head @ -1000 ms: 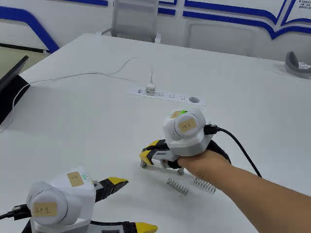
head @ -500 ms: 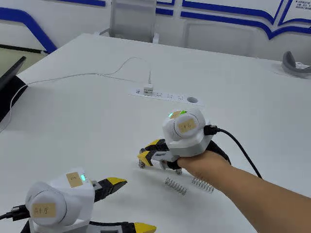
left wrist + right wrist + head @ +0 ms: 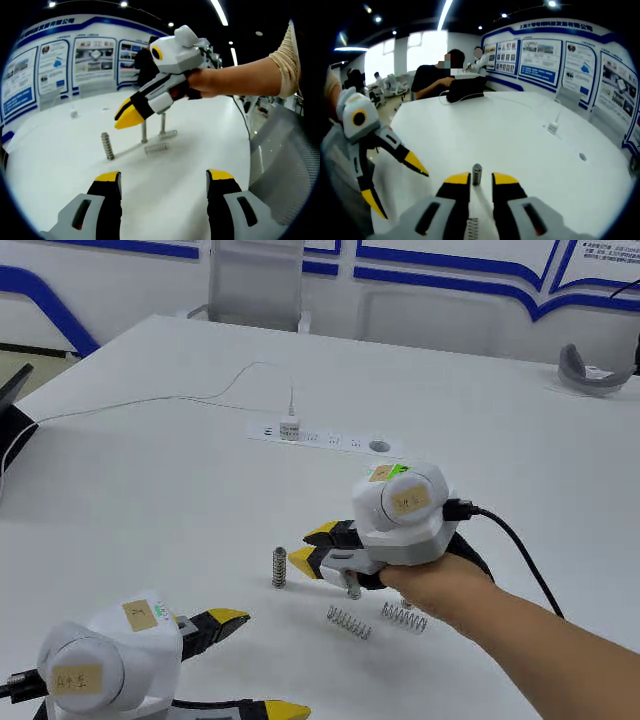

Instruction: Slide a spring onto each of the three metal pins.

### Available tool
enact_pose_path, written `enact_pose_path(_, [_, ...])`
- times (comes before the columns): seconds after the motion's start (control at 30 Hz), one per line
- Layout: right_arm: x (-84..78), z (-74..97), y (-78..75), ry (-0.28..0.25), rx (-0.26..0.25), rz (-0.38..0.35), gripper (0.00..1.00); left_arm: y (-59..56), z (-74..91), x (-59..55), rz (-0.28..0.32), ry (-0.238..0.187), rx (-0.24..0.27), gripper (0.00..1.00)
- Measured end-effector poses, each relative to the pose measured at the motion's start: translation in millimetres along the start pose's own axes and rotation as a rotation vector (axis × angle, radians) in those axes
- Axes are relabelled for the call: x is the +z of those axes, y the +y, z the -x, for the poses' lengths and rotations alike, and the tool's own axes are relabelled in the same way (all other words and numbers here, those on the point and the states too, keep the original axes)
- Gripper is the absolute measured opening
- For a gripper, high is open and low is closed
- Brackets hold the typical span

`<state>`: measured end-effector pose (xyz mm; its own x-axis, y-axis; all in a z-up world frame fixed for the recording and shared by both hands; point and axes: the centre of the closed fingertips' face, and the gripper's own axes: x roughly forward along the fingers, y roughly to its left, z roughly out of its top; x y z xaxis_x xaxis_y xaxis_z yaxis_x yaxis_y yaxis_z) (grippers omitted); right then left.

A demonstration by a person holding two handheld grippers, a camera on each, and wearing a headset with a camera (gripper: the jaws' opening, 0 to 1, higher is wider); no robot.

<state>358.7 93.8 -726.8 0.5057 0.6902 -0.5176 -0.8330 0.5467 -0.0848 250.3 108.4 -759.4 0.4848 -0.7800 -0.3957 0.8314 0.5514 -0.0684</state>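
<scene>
Already one short grey metal pin (image 3: 280, 552) stands upright on the white tabletop (image 3: 150, 490) with a coiled steel spring (image 3: 279, 572) around it; the right gripper (image 3: 312, 548), a white-bodied tool with yellow-tipped black jaws, sits just beside that pin, its jaws a narrow gap apart and holding nothing; in the right gripper view the pin shows just beyond the gap between the tips. Two bare metal pins (image 3: 144, 132) stand upright beneath the right gripper; two loose wire springs (image 3: 348, 622) lie flat on the table close by them, near the person's hand (image 3: 430, 585). Nearer the person the left gripper (image 3: 164, 176) hovers, well apart from the pins, its jaws spread wide and empty; farther back lies a long white power strip (image 3: 320, 437) with a small white plug (image 3: 289, 428) in it.
</scene>
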Motion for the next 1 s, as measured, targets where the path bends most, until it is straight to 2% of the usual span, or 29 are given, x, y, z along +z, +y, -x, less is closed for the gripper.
enact_pose_path(0.5, [-22.0,39.1,1.7,-0.022,-0.038,-0.005,0.18,-2.3,-1.6,-2.1,-0.009,0.012,-0.008,0.70])
enact_pose_path(0.7, [-46.7,45.5,5.8,0.015,-0.037,-0.012,0.18,-3.4,-1.7,-2.2,-0.016,0.014,-0.012,0.70])
enact_pose_path(1.0, [-83.4,41.1,12.9,0.084,-0.024,-0.049,0.18,-4.4,-1.5,-3.0,-0.019,0.020,-0.016,0.69])
